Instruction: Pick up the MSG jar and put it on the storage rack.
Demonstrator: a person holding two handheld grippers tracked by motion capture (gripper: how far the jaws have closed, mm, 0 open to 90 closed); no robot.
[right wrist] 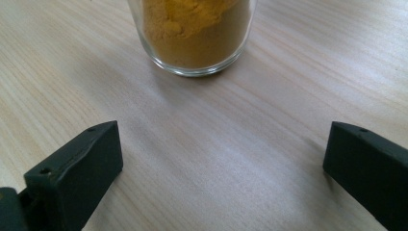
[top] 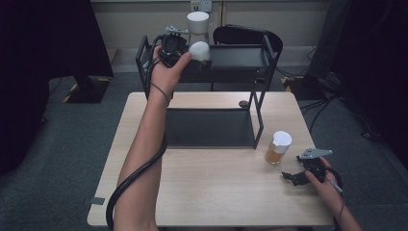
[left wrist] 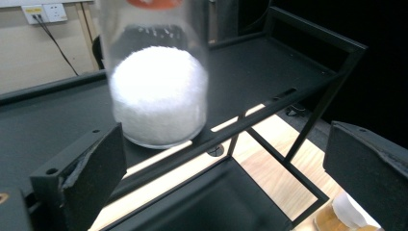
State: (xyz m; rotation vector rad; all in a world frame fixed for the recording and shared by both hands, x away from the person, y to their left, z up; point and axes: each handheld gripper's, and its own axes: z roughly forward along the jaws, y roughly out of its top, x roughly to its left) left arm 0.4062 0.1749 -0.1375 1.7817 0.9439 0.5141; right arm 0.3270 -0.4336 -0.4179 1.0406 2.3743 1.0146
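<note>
Dim room edges, softly blurred close-ups, mild shadows.

No readable text, labels, brands or numbers.

The jar of white powder [left wrist: 159, 96] on the black shelf [left wrist: 269, 72] carries no legible label on its glass; an orange patch at its top edge is too blurred and cut off to read. The jar of orange powder [right wrist: 195, 33] on the wooden table [right wrist: 216, 159] shows bare glass without print. The wall socket [left wrist: 45, 12] behind the shelf bears no lettering that can be made out. The black jaws in both gripper views are unmarked.
</note>
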